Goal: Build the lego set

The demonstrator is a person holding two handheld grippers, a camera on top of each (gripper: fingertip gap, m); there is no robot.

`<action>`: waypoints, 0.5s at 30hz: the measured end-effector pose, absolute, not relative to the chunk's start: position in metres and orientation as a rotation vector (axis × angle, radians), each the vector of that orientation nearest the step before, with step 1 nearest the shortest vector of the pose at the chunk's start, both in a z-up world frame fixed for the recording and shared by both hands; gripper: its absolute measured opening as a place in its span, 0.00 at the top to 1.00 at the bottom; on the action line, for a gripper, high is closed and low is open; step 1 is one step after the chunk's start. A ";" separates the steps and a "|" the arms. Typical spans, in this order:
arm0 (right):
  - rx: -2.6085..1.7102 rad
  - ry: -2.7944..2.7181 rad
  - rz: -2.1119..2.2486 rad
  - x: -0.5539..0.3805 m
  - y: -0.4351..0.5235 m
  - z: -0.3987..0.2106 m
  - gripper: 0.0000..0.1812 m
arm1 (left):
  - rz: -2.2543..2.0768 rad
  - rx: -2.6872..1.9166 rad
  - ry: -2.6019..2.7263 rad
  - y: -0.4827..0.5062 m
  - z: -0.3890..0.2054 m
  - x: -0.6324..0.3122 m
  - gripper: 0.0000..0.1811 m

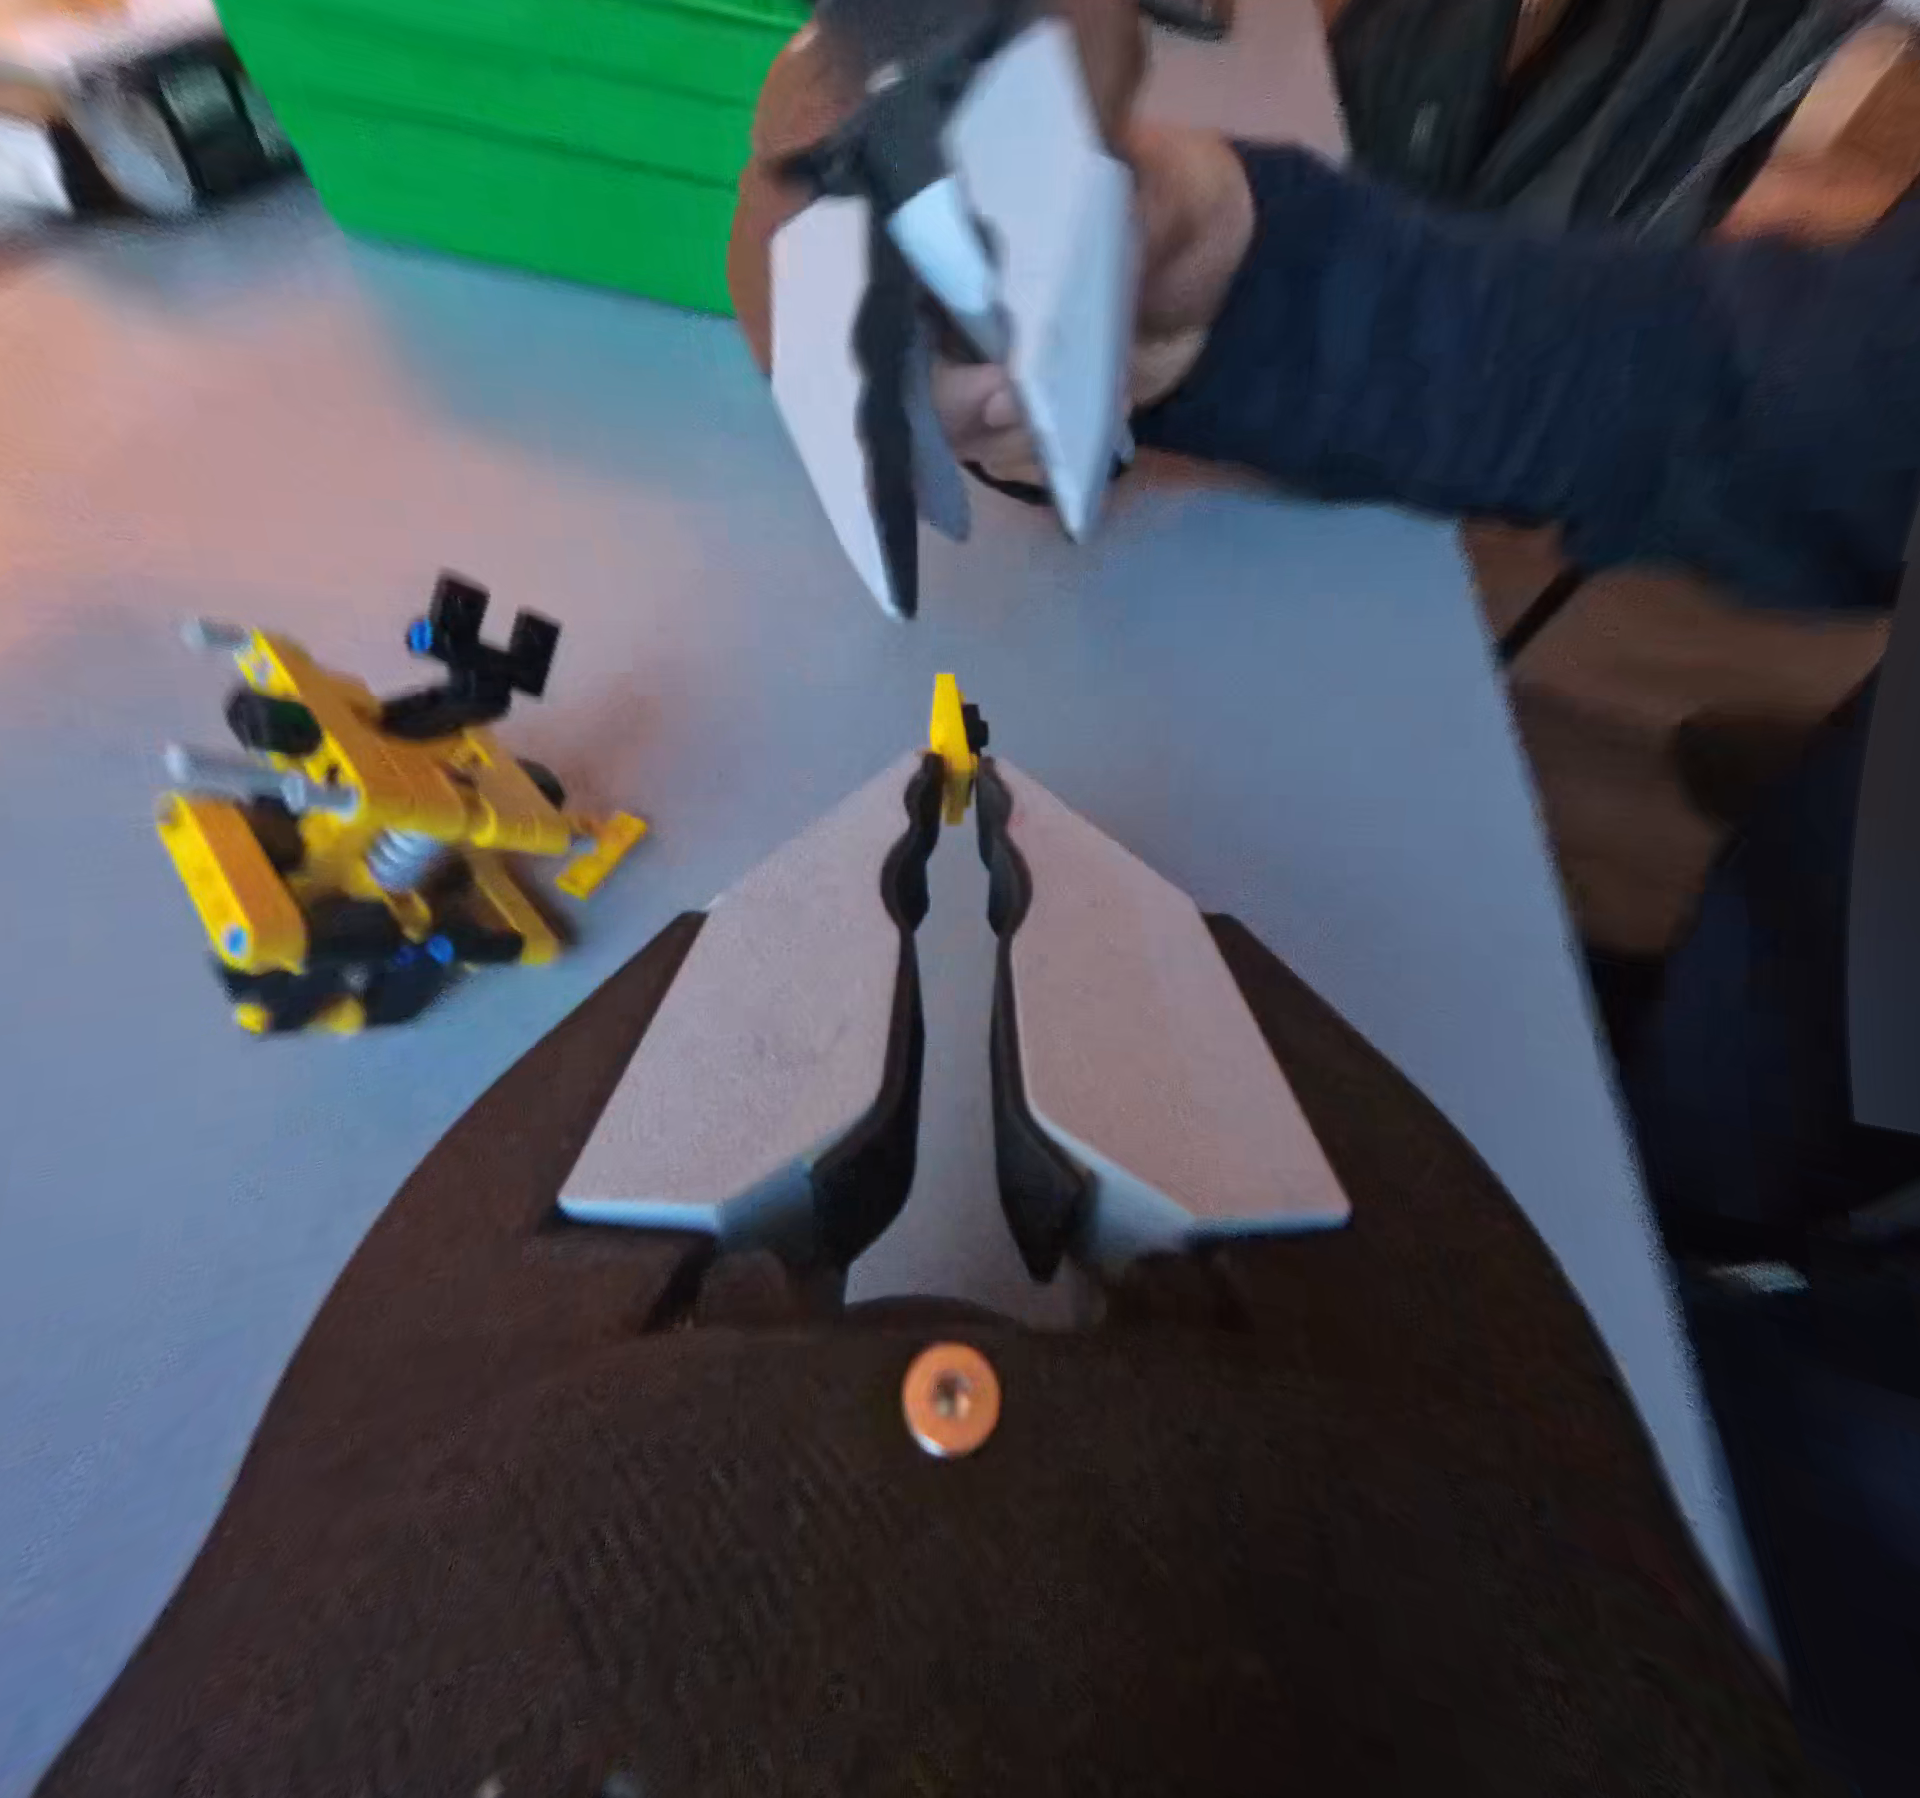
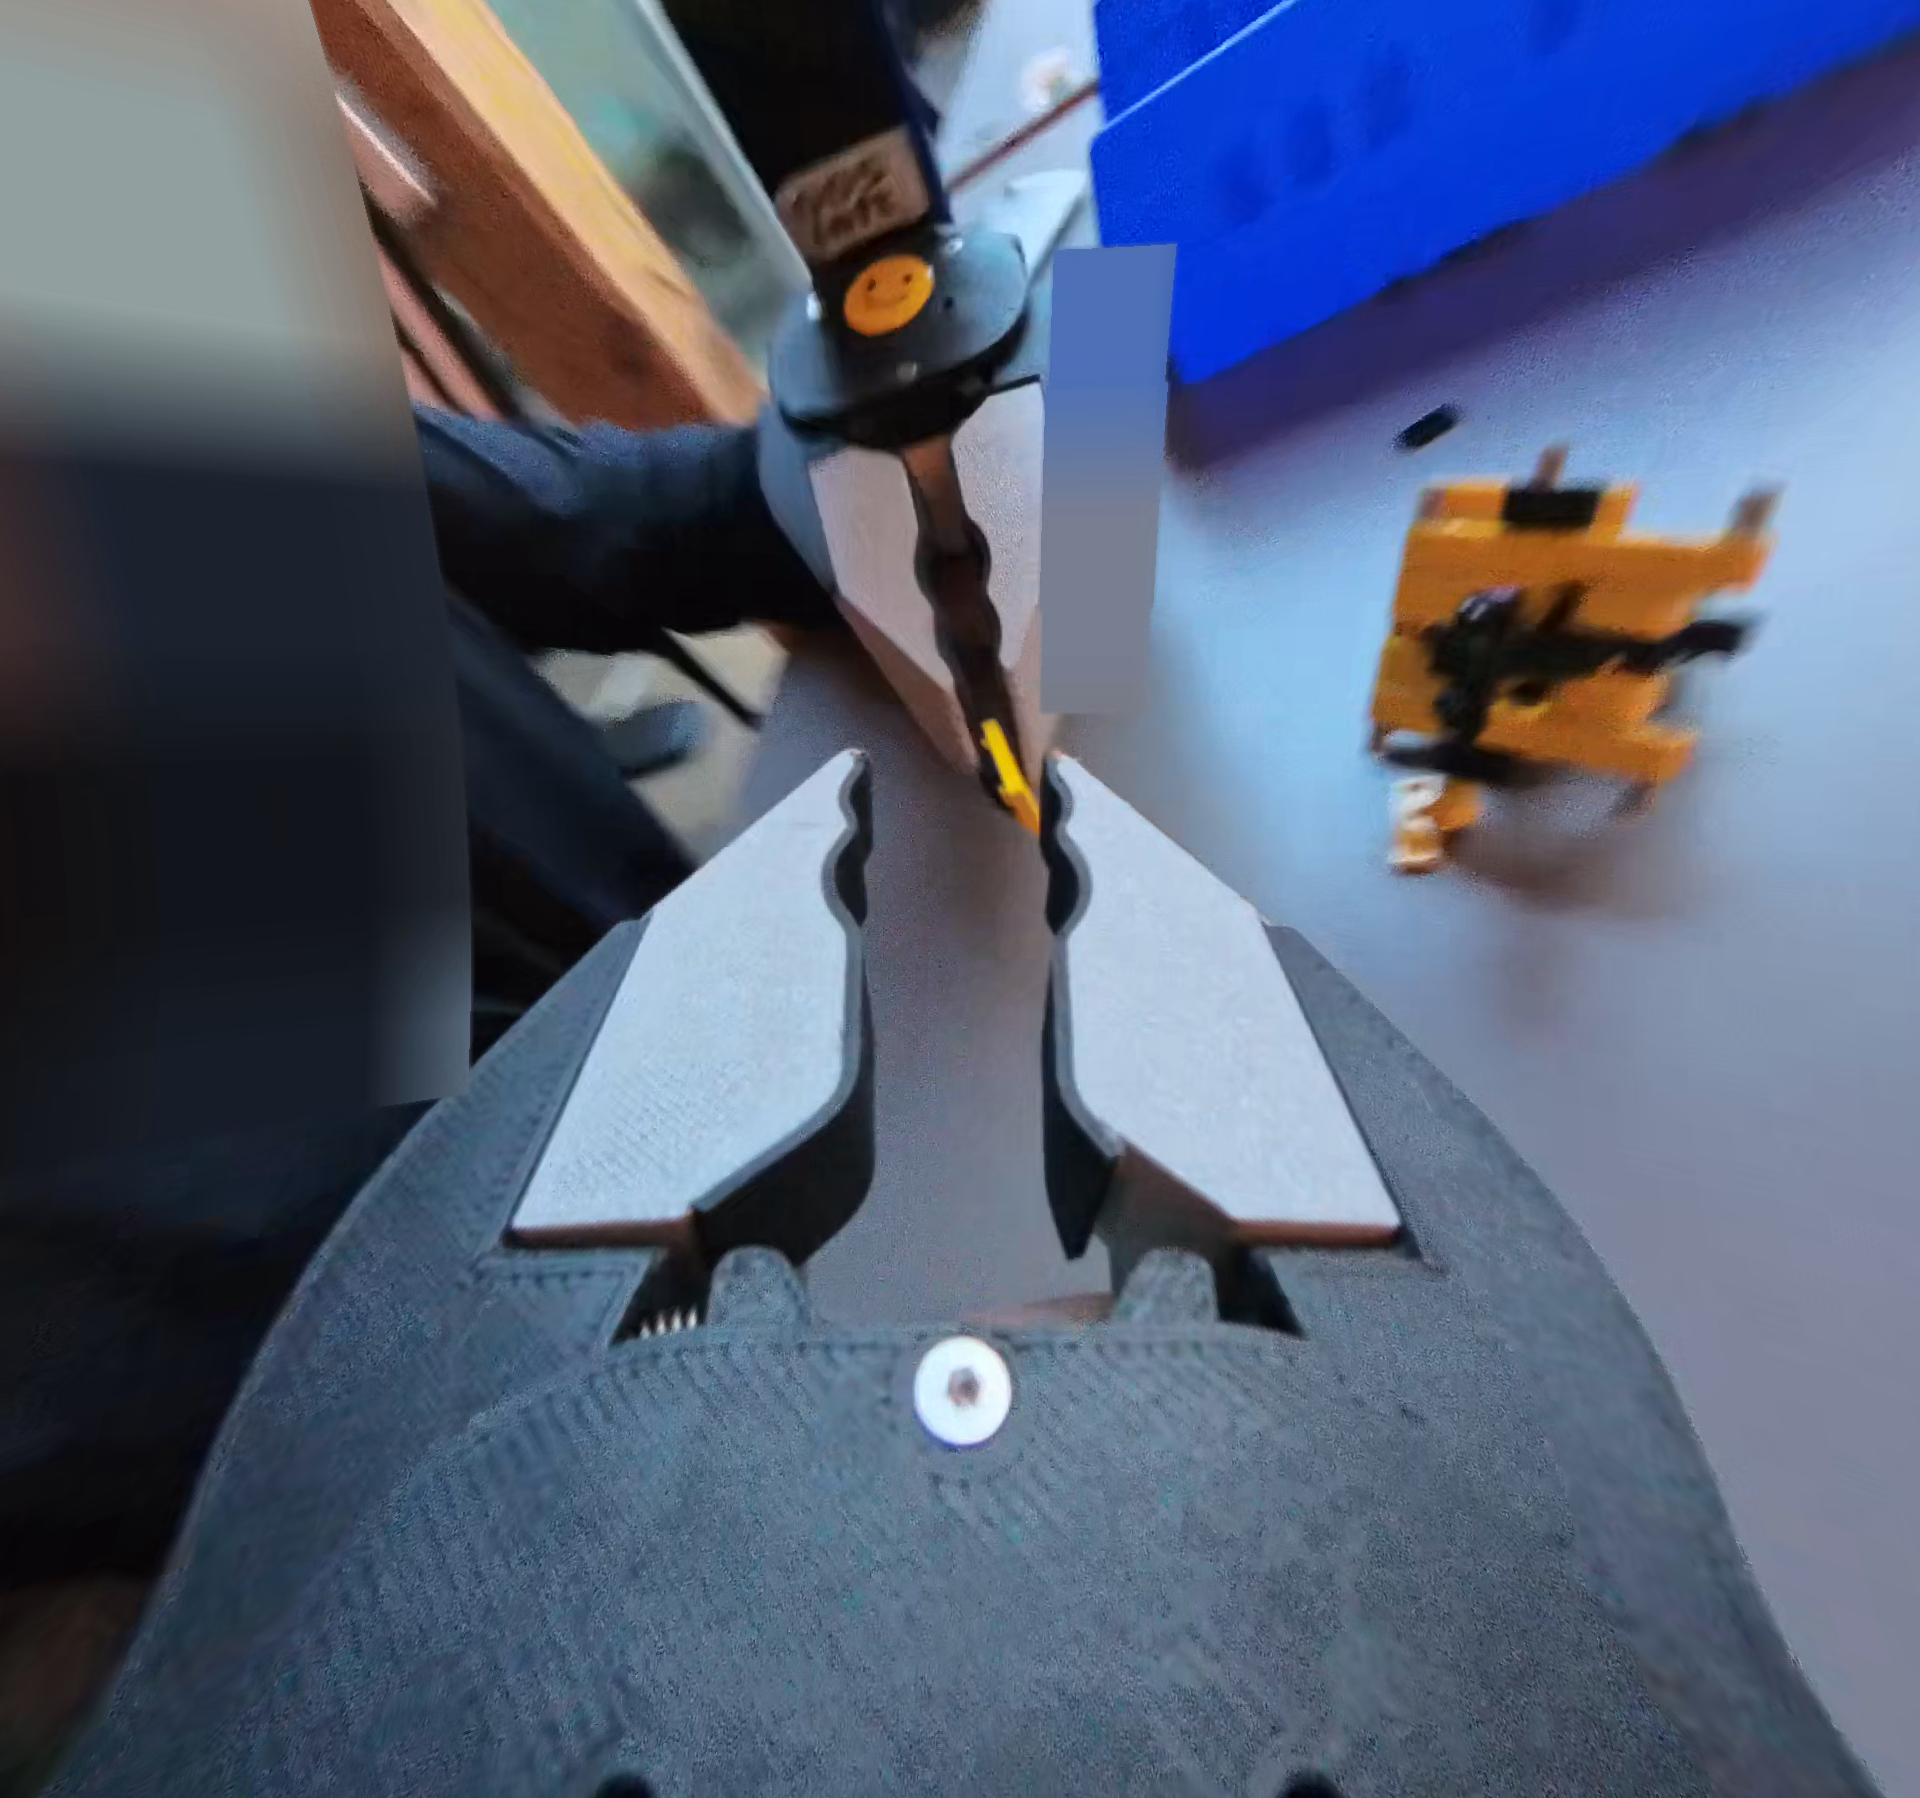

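My left gripper (image 1: 951, 774) is shut on a small yellow lego piece (image 1: 948, 735) with a black bit on its side, held above the grey table (image 1: 312, 418). My right gripper (image 1: 987, 569) hangs open and empty just beyond it, tips pointing down. In the right wrist view my right gripper (image 2: 956, 766) is open, and the yellow piece (image 2: 1006, 766) in the left gripper (image 2: 982, 709) sits beside its right fingertip (image 2: 1060, 782). The partly built yellow and black lego model (image 1: 384, 813) lies on the table to the left; it also shows in the right wrist view (image 2: 1558, 647).
A green bin (image 1: 499, 65) stands at the back of the table and a blue bin (image 2: 1455, 86) on the other side. A small black piece (image 2: 1425, 426) lies near the blue bin. A person's dark sleeve (image 1: 1507, 366) reaches in. The table edge (image 1: 1538, 813) runs close on the right. My left and right fingertips are right by each other.
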State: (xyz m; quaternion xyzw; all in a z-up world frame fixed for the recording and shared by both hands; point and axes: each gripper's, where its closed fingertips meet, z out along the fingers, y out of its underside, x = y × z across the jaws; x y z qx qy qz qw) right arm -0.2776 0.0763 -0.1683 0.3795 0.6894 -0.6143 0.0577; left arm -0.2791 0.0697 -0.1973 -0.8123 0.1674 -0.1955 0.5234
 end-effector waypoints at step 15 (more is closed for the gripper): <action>0.599 3.890 -1.184 -0.292 0.059 -0.184 0.94 | -1.190 -1.868 -0.104 0.068 -0.187 -0.282 0.98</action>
